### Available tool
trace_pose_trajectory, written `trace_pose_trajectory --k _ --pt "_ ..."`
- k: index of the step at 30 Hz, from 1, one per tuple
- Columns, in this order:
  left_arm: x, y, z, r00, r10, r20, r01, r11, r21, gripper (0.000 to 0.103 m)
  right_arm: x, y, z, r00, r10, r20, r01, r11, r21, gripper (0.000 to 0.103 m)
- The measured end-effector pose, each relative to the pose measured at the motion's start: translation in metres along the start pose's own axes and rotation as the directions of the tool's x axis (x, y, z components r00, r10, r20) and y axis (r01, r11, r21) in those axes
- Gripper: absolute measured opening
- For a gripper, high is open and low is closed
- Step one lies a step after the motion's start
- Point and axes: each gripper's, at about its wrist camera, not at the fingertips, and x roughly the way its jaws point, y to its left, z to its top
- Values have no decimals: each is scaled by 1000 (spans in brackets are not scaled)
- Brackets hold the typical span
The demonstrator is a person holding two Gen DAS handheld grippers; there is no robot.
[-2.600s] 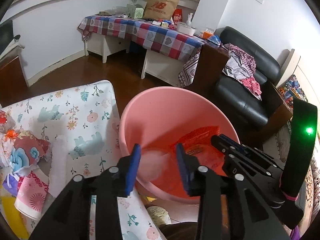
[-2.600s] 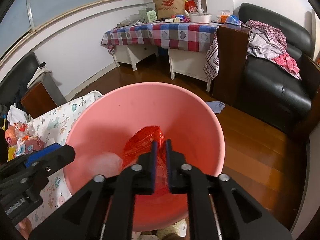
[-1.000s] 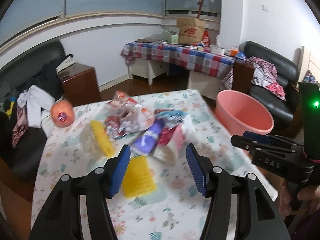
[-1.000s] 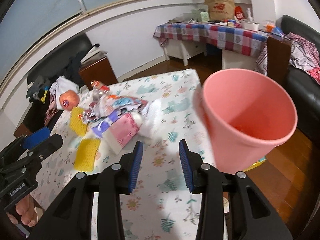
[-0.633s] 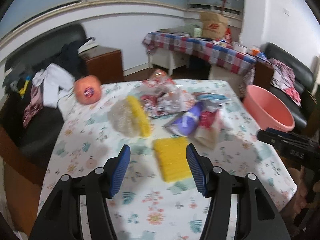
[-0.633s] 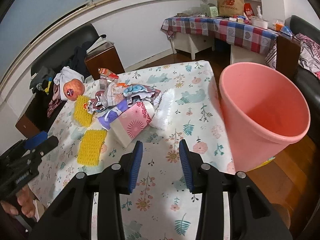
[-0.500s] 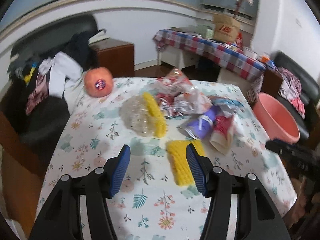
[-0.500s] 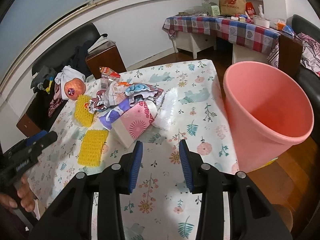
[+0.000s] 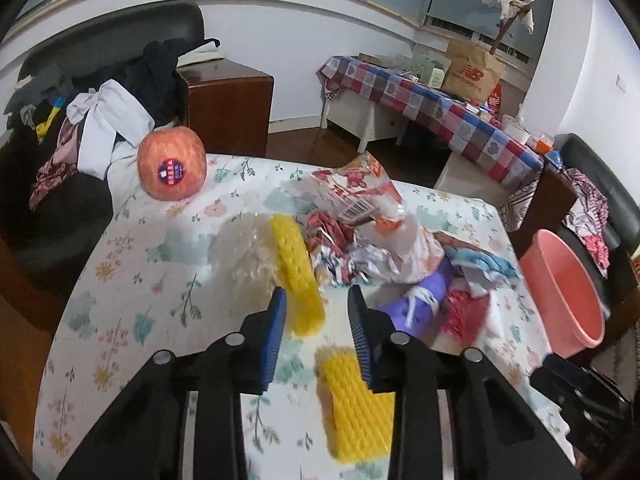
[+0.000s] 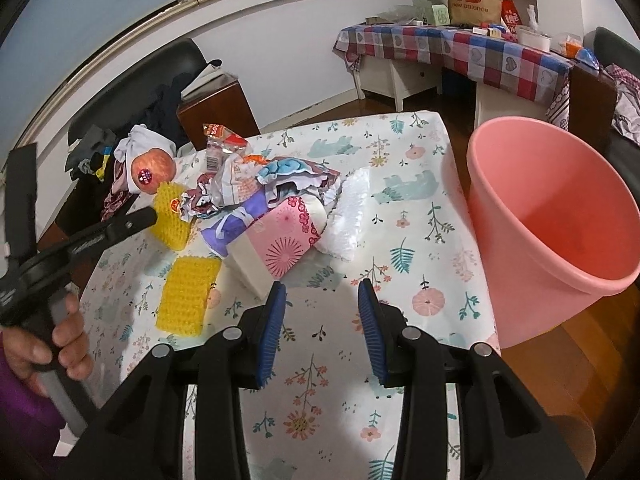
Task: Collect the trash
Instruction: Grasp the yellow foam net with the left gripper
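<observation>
A heap of trash lies on the floral table: crumpled wrappers, a purple packet, a pink tissue pack, a white foam net and two yellow foam nets. My left gripper is open and empty, just above the upright yellow net. My right gripper is open and empty over the table's near side, in front of the tissue pack. The pink bin stands beside the table at the right.
An orange pomelo sits at the table's far left corner. A dark sofa with clothes and a wooden cabinet are behind it. A checked-cloth table stands at the back.
Both grippers left the pink bin and swung back over the table. The right gripper opened and let go of the red wrapper in the bin. The left one has closed in on the yellow nets.
</observation>
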Motion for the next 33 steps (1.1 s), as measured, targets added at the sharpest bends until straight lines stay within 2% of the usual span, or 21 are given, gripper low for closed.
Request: trace_pose_trajectory --k 4,6,9,16,20,28,33 --pt "20 0 6 999 54 2 -54 998 22 29 4 -2 1 1000 1 -8 -1 1000 1 38" --pt "26 1 6 999 53 -6 -53 998 32 16 7 -2 1 1000 3 -14 -3 1000 2 38" --pt "27 2 4 999 39 4 -39 998 51 10 10 -2 2 1000 10 -19 -9 1000 4 38" --pt "-3 20 -2 998 -63 10 63 998 1 8 16 -1 13 999 36 -10 -36 999 9 38" --pt "-25 29 -8 995 -98 13 99 995 -19 8 15 -2 23 998 54 11 -54 998 10 38" --pt "-49 50 -33 995 -96 -22 95 995 -33 8 21 2 55 995 95 42 -96 995 7 38" --pt "-49 60 -45 995 -84 -51 82 995 -49 8 37 9 77 996 78 38 -77 997 -21 38"
